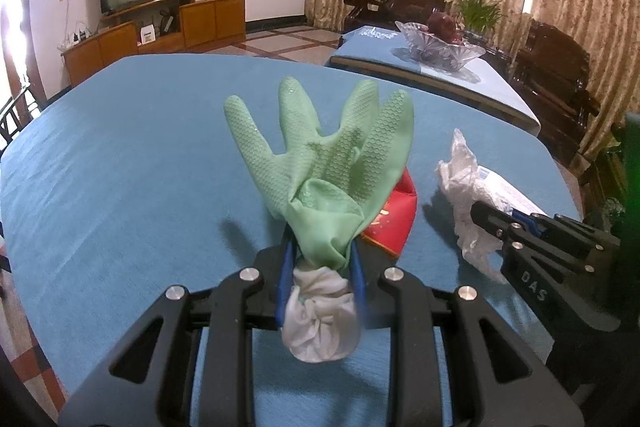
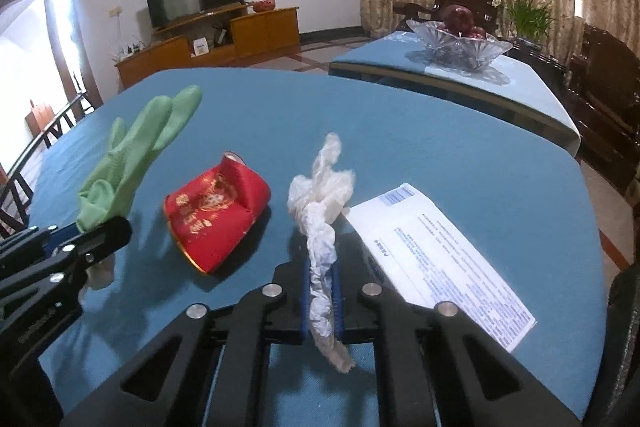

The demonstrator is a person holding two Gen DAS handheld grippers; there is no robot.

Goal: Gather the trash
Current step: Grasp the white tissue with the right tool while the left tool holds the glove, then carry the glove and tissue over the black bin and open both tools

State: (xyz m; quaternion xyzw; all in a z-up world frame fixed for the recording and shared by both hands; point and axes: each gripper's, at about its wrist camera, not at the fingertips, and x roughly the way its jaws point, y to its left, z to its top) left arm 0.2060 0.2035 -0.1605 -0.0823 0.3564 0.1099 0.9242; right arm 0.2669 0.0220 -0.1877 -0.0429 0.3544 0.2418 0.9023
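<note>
My left gripper is shut on the cuff of a green rubber glove, whose fingers stand up over the blue table; its white lining bunches out behind the pads. My right gripper is shut on a crumpled white plastic wrapper, pinched thin between its blue pads. A flattened red paper cup with gold print lies on the cloth between the two grippers. In the right wrist view the left gripper and the glove are at the left. The right gripper and wrapper show at the right of the left wrist view.
A white printed sheet of paper lies flat on the table right of the wrapper. Behind stands a second blue-covered table with a glass fruit bowl. Dark wooden chairs, curtains and a TV cabinet line the room.
</note>
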